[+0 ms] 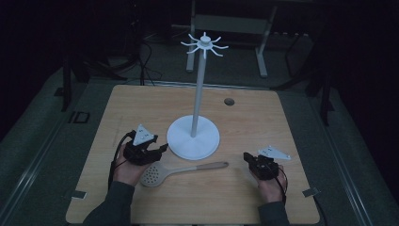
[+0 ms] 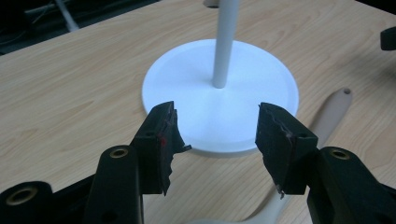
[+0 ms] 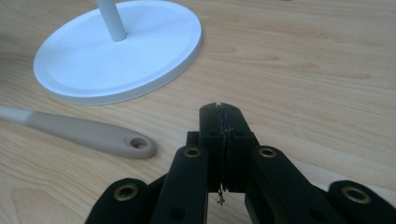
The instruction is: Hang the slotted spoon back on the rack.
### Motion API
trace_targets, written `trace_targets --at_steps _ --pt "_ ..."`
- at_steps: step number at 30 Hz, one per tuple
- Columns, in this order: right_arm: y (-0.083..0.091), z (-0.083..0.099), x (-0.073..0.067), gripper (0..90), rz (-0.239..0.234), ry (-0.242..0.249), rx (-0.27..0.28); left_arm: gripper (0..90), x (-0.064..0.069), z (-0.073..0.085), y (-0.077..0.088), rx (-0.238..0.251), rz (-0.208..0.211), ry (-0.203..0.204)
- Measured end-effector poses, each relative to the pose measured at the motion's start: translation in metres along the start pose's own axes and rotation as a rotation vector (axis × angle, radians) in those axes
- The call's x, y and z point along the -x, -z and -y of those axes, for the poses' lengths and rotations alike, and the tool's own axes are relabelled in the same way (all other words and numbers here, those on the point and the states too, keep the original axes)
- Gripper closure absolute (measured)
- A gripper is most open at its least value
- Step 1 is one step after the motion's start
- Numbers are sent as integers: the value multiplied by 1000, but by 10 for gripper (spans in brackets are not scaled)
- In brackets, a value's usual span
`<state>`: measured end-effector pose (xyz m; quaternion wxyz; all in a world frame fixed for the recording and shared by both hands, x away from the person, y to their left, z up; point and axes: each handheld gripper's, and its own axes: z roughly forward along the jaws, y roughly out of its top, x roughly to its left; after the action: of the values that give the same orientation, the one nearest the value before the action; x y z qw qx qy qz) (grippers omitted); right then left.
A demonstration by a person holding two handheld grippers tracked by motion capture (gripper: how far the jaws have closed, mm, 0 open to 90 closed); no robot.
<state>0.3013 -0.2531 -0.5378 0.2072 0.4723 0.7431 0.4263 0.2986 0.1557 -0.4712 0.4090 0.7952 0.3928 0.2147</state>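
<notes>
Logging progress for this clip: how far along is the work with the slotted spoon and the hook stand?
Nothing looks done: the slotted spoon lies flat on the table beside the hook stand, whose hooks are bare. In hand: the left tongs stand open near the stand's base, holding nothing; the right tongs are shut, empty. Picking up and hanging likely remain.

1. The table (image 1: 263, 117) is seen from above the person's side in the high view, looking forward and down, from far enough to take in its whole top.
2. The left gripper view is taken low and close, along the parted jaws of the left gripper (image 2: 217, 135), toward the white stand (image 2: 219, 93).
3. The right gripper view is taken just over the tabletop, along the closed jaws of the right gripper (image 3: 222, 121).
4. The stand's base and the slotted spoon (image 3: 84, 133) are shared by all three views.
</notes>
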Motion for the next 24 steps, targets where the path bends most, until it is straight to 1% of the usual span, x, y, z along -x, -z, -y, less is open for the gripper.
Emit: trace_targets --at_steps 3,10,18,24 --pt "3 -1 1 879 3 2 7 488 2 -4 -4 -5 28 -16" --pt "6 0 4 860 9 4 10 488 10 -14 -14 -36 80 -68" --pt "7 0 4 764 -1 11 14 486 17 -23 -29 -80 129 -115" --pt "8 0 7 680 -7 7 12 482 24 -29 -40 -116 150 -150"
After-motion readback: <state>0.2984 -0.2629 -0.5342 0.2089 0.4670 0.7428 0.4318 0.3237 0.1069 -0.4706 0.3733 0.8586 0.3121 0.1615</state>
